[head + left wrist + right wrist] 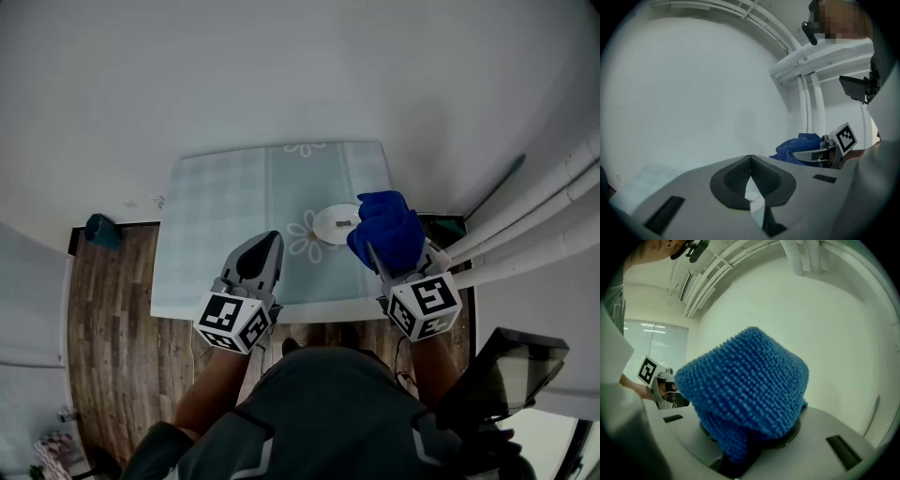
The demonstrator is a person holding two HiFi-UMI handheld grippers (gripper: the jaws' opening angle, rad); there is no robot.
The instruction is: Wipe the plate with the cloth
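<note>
A small white plate (pixel 334 223) lies on the table (pixel 216 197) with its pale blue checked, flower-printed cover, just right of the middle. My right gripper (pixel 375 251) is shut on a bunched blue cloth (pixel 386 228), held above the plate's right edge. That cloth (pixel 745 385) fills the right gripper view and hides the jaws there. My left gripper (pixel 262 249) hangs over the table's near edge, left of the plate, jaws shut with nothing between them. From the left gripper view the cloth (pixel 797 146) and the right gripper's marker cube (pixel 845 137) show to the right.
White pipes (pixel 534 220) run along the wall at the right. Wooden floor (pixel 108 328) lies left of and below the table, with a teal object (pixel 99 230) on it. A dark screen (pixel 511 370) sits at the lower right.
</note>
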